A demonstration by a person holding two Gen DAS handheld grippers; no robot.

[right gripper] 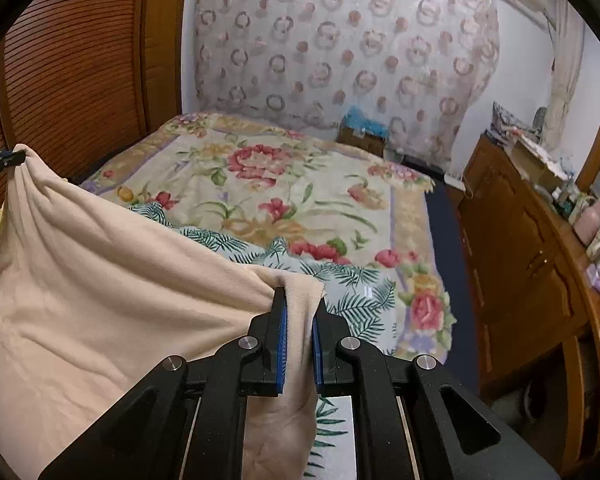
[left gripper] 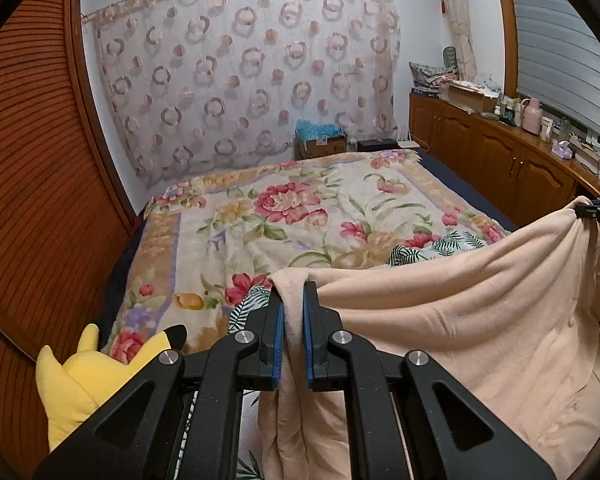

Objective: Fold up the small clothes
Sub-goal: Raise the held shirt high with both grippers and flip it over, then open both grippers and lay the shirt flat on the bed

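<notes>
A peach-pink garment (left gripper: 480,320) hangs stretched between my two grippers above the bed. My left gripper (left gripper: 294,292) is shut on one top corner of it. My right gripper (right gripper: 299,300) is shut on the other top corner; it also shows at the right edge of the left wrist view (left gripper: 592,210). In the right wrist view the garment (right gripper: 100,280) sags to the left toward the left gripper (right gripper: 18,157). The cloth drapes down below both grippers and hides the near part of the bed.
The bed carries a floral blanket (left gripper: 300,208) and a palm-leaf print cloth (right gripper: 348,300) near me. A yellow plush toy (left gripper: 80,376) lies at the bed's near left. A wooden cabinet (left gripper: 500,148) with clutter runs along the right. A slatted wooden wardrobe (left gripper: 32,160) stands left.
</notes>
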